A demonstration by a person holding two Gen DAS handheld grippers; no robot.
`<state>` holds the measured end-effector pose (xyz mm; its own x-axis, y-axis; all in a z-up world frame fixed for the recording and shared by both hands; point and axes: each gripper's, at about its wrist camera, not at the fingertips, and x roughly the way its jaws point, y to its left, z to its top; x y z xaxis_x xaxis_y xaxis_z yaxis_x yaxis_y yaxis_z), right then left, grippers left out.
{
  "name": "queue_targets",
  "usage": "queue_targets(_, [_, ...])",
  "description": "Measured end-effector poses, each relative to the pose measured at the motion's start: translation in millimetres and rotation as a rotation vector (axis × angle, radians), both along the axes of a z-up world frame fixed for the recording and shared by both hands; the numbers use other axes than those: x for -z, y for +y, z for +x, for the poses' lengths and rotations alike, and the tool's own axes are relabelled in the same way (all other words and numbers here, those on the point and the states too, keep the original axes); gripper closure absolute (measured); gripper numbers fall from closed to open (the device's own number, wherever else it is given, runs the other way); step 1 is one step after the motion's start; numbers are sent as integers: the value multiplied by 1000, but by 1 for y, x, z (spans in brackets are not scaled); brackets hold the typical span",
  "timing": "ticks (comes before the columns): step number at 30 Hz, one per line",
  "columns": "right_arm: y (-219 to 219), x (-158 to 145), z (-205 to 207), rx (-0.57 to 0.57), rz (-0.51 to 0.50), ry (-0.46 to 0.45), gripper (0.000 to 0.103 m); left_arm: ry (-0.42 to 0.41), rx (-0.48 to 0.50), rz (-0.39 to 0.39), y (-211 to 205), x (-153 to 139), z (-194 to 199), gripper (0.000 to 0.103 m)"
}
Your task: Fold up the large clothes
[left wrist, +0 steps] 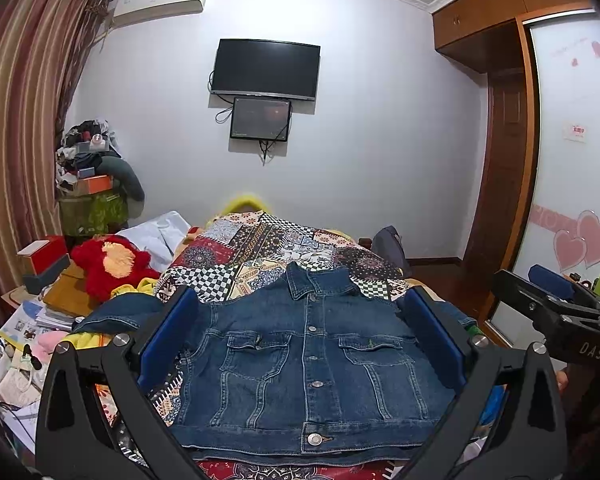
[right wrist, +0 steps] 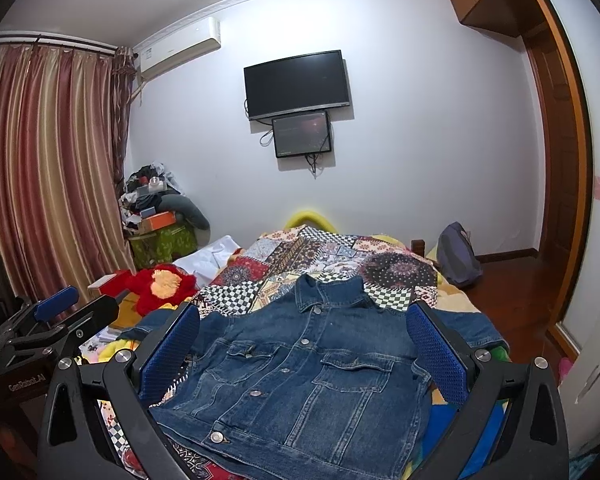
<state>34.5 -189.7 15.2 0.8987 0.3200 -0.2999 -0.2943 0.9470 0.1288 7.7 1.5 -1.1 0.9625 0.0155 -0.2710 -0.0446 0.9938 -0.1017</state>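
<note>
A dark blue denim jacket (left wrist: 308, 364) lies buttoned and face up on the patchwork bedspread (left wrist: 268, 248), collar toward the far wall, one sleeve (left wrist: 116, 314) spread to the left. It also shows in the right wrist view (right wrist: 300, 380). My left gripper (left wrist: 300, 332) hovers above the jacket's chest, jaws wide open and empty. My right gripper (right wrist: 304, 340) hovers likewise, open and empty; it also shows at the right edge of the left wrist view (left wrist: 552, 300). The left gripper appears at the left edge of the right wrist view (right wrist: 56, 316).
A red plush toy (left wrist: 112, 264) and piles of books and boxes (left wrist: 44, 280) crowd the bed's left side. A dark backpack (right wrist: 458, 256) leans at the bed's far right. A wardrobe (left wrist: 572, 160) stands on the right, curtains (right wrist: 40, 160) on the left.
</note>
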Motion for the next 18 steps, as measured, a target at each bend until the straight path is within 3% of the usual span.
queue_targets(18, [1, -3, -1, -5, -1, -4, 0, -1, -4, 3, -1, 1, -1, 0])
